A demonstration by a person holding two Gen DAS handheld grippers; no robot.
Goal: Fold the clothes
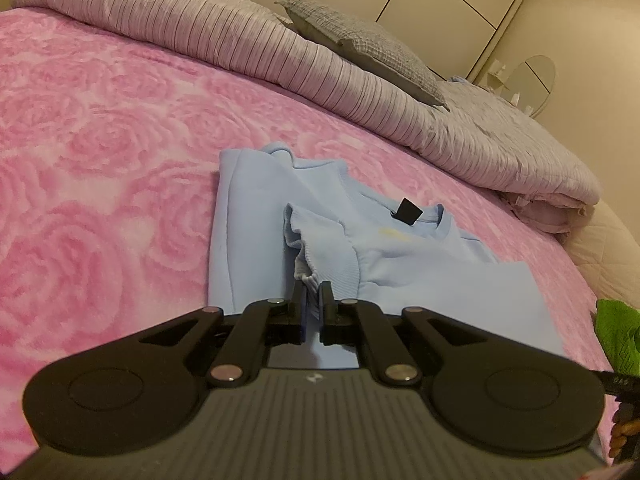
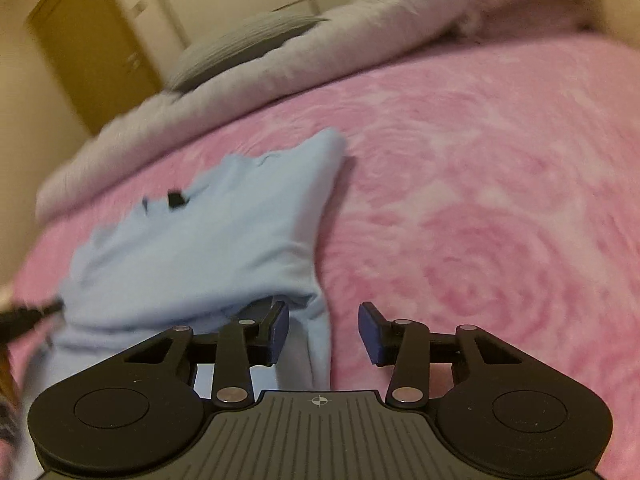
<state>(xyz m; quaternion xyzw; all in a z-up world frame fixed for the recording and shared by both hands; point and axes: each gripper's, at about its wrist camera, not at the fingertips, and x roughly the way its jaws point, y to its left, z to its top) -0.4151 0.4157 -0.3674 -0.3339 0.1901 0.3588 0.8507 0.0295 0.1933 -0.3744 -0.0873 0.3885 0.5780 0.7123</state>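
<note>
The light blue sweatshirt point(image 1: 256, 240) lay half folded on the pink rose blanket point(image 1: 100, 160). The left gripper point(image 1: 311, 292) pinched its ribbed cuff, probably to place the sleeve, while the right gripper point(image 2: 323, 330) stood apart around the garment's edge, gripping nothing

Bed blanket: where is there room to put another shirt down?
The pink blanket is bare between the blue top and the grey duvet, and also on the top's other side. It is crowded near the green cloth.
</note>
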